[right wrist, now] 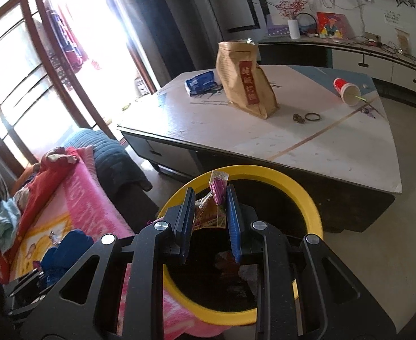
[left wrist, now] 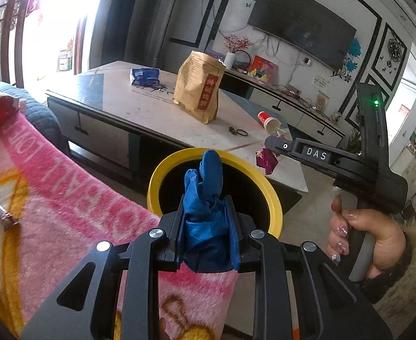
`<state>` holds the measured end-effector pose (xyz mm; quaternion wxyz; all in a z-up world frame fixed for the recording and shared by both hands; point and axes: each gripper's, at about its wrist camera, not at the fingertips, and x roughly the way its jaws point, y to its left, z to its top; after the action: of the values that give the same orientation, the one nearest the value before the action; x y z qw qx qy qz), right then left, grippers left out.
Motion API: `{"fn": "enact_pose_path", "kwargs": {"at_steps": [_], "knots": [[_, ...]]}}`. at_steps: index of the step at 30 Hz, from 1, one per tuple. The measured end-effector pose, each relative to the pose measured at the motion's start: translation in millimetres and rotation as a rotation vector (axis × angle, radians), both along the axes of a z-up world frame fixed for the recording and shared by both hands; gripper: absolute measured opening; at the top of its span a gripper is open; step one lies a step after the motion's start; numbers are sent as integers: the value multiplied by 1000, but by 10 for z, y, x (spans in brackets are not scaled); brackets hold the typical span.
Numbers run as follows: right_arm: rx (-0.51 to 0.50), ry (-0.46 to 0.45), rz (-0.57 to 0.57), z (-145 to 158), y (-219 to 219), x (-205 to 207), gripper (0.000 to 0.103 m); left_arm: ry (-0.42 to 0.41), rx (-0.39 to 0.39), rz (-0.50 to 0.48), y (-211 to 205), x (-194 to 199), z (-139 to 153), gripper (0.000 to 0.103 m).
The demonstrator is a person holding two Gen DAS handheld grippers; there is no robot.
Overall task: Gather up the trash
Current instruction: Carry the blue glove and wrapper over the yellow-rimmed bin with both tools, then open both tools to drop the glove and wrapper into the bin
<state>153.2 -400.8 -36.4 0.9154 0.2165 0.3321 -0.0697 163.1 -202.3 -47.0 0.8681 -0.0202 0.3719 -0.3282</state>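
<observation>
Left wrist: jaws clamping blue glove point(left wrist: 205, 212)

Open bin mouth point(right wrist: 307, 189) below, coffee table point(right wrist: 335, 153) just beyond.

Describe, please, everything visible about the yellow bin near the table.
The yellow bin is round, with a thick, smooth rim that looks like plastic and a dark inside. It stands upright on the floor between the pink blanket and the table. Some wrappers lie at its bottom. Whether anything touches its rim cannot be told.
</observation>
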Motion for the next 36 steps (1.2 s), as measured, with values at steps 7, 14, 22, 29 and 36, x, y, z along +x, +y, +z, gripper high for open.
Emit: {"fn": "enact_pose_path", "kwargs": {"at_steps": [7,14,22,29,36], "knots": [[7,18,-14,-64,-129,42,16,8,4,-18,-154,88,-75,23],[21,34,-18,-114,-211,78,16,24,9,-29,-290,175,-164,23],[31,36,-21,-136,-248,93,18,44,30,-45,-432,287,-298,24],[40,30,-31,-134,-283,78,26,43,38,-60,-552,406,-327,36],[27,13,-53,-83,-306,47,47,13,33,-38,-513,423,-247,84]]}}
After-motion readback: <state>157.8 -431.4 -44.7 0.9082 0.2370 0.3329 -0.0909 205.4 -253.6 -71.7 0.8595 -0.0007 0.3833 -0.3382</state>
